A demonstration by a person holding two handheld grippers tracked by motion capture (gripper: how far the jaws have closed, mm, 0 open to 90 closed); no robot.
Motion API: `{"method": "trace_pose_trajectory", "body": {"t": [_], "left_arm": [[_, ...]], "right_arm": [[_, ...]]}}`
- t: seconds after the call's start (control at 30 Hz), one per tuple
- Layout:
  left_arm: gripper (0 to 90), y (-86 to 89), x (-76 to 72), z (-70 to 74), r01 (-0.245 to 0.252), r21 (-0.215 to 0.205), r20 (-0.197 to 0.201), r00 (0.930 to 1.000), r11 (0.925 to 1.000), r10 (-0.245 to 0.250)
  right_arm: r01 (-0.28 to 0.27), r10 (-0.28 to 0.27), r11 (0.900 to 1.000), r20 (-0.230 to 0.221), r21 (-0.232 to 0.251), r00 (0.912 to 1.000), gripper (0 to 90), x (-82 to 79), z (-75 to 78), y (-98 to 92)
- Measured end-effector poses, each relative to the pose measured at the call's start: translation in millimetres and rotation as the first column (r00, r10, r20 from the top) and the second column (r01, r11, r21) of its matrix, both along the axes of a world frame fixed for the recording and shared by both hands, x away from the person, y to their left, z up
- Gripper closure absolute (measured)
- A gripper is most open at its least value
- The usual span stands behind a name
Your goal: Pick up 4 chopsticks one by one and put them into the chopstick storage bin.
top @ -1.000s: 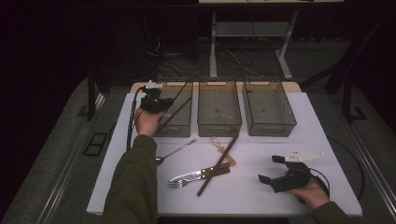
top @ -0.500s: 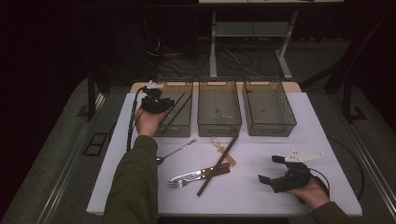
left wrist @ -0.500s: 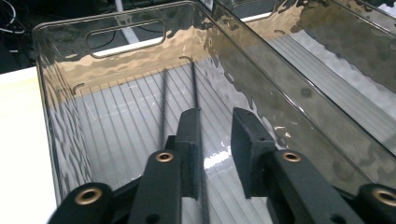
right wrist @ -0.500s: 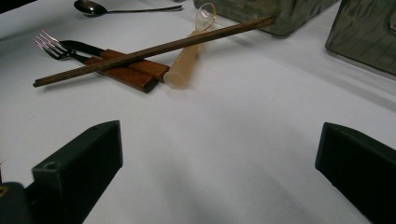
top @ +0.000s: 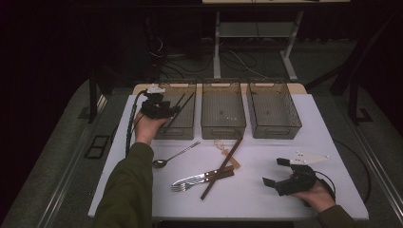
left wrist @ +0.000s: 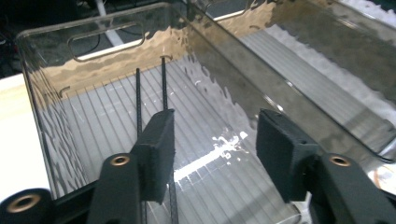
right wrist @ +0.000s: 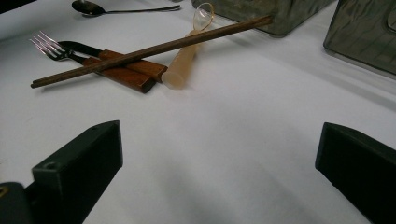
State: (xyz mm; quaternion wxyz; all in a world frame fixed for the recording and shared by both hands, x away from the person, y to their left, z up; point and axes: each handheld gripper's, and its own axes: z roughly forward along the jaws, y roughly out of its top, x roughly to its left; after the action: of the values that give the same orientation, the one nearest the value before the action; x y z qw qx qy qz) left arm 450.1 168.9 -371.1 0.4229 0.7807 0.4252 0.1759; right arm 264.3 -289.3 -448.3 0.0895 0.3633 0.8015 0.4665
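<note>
Over left bin (left wrist: 56,70), unlabelled chopsticks (left wrist: 163,84)

In the left claw view, the two black chopsticks (left wrist: 163,84) in the bin (left wrist: 56,56) run behind the claw's left pad, their lower ends hidden. In the right claw view, the knife's blade (right wrist: 74,46) lies under the fork (right wrist: 49,46).

The left gripper (top: 164,108) is held up high on a stretched-out arm in a green sleeve. Its jaws have just been opening, with nothing between them. The right gripper (top: 278,173) sits low, its jaws wide apart.
</note>
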Motion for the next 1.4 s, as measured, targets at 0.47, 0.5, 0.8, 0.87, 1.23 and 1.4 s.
{"method": "trace_pose_trajectory", "body": {"t": [0.47, 0.5, 0.8, 0.87, 1.23, 1.4], "left_arm": [[29.2, -10.0, -54.0, -3.9, 0.109, -0.043, -0.004, 0.994, 0.9931, -0.109], [28.9, -11.1, -60.1, -5.3, 0.12, -0.045, -0.003, 0.9927, 0.9917, -0.12], [28.0, -15.9, -98.7, -10.9, 0.167, -0.047, 0.019, 0.986, 0.9849, -0.166], [27.6, -15.1, -106.5, -13.1, 0.171, -0.046, 0.016, 0.9852, 0.9842, -0.17], [26.6, -16.0, -137.3, -25.1, 0.207, -0.035, 0.012, 0.9783, 0.9777, -0.207], [32.5, -19.8, -151.9, -28.2, 0.238, -0.041, 0.017, 0.9711, 0.9703, -0.238]], "right_arm": [[0.009, -0.009, 1.0, -0.002, -0.002, 1.0, 0.7, 0.4, 0.0, -0.7], [0.009, -0.009, 1.0, -0.002, -0.002, 1.0, 0.7, 0.5, 0.0, -0.8], [0.011, -0.011, 1.0, -0.001, -0.003, 0.9999, 0.7, 0.2, 0.1, -0.5], [0.009, -0.009, 1.0, 0.0, -0.004, 1.0, 0.7, -0.2, 0.3, -0.4], [0.008, -0.008, 1.0, 0.007, -0.008, 0.9999, 0.7, -1.8, 0.8, 0.1], [0.01, -0.01, 1.0, 0.006, -0.01, 0.9999, 0.7, -2.1, 0.9, 0.2]]}}
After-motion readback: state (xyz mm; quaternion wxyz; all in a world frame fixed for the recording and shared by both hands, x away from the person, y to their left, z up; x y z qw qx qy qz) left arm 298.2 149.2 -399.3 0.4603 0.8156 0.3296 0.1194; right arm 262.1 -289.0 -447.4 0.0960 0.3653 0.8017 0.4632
